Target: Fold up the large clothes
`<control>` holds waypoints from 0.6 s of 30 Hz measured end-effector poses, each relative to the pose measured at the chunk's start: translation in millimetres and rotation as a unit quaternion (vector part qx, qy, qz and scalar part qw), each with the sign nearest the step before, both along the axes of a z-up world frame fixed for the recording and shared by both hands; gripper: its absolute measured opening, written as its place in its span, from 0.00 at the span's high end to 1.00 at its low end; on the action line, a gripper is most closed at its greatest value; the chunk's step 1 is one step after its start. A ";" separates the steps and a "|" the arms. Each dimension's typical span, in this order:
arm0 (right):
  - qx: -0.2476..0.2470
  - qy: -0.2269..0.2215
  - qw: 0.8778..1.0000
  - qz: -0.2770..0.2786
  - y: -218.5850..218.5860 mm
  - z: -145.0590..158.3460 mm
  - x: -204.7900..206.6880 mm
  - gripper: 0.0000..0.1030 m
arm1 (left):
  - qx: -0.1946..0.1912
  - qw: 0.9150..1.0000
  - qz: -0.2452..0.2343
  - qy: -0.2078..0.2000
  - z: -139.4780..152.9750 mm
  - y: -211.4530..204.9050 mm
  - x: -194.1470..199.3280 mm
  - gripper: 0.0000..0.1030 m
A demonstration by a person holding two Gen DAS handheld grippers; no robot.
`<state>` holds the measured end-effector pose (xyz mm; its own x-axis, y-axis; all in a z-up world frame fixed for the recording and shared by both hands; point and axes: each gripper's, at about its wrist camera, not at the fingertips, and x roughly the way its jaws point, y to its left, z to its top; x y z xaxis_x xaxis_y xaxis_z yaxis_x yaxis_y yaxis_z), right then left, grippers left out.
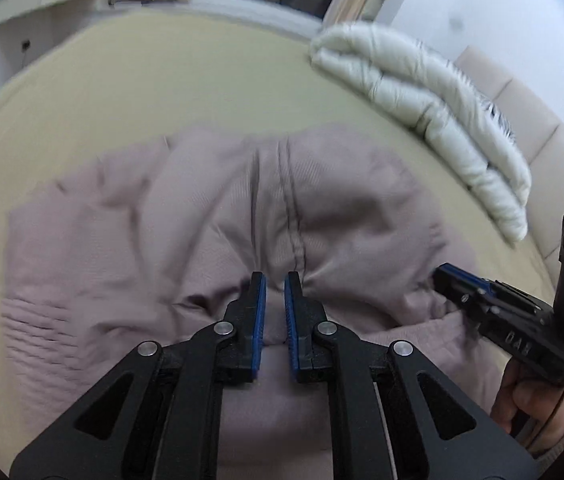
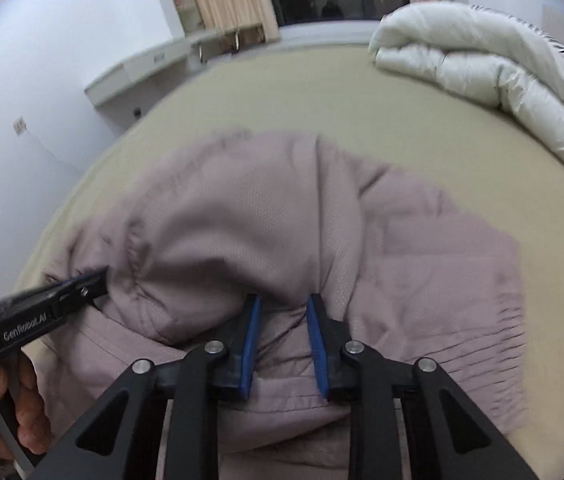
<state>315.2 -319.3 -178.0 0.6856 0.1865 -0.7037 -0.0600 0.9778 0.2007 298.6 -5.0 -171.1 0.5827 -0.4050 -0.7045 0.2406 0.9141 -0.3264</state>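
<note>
The mauve garment (image 1: 218,208) is spread rumpled over the beige bed (image 1: 162,80), running ahead of both claws, with its near edge bunched up right at the tips. The left claw (image 1: 275,280) is pinched nearly closed on a ridge of that fabric. The right claw (image 2: 283,300) has cloth between its blue pads with a wider gap, so I honestly can't tell if it's biting or just straddling the fold. My guess is that's where it could go wrong: if the right side isn't really holding, lifting would drag one corner only and the fold comes out skewed, or the thick fabric slips out. The white duvet (image 2: 481,56) sits well off ahead to the right, so no snag there. Readable text: "GenRobot.AI" on the left claw's body in the right view.
</note>
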 end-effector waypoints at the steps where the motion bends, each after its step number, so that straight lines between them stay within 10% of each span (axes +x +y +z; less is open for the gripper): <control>1: 0.007 -0.025 1.000 -0.004 -2.6 14.7 -4.1 0.72 | -0.001 1.000 0.006 -0.021 18.9 8.9 -4.8 0.91; 5: 0.020 -0.056 0.998 0.003 5.0 41.8 13.0 0.72 | 0.021 0.999 0.002 -0.040 44.6 4.7 15.5 0.91; 12: -0.015 0.044 0.999 0.014 26.1 -44.1 95.9 0.72 | 0.062 0.997 -0.026 0.039 -40.4 -48.4 87.0 0.91; 18: -0.025 0.053 0.998 0.016 26.2 -34.9 91.1 0.72 | 0.035 0.998 -0.017 0.059 -51.2 -42.6 95.7 0.91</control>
<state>406.3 -293.0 -212.9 0.6011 0.1702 -0.7809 -0.0734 0.9847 0.1581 394.3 -47.6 -222.4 0.4818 -0.3703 -0.7942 0.2352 0.9277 -0.2898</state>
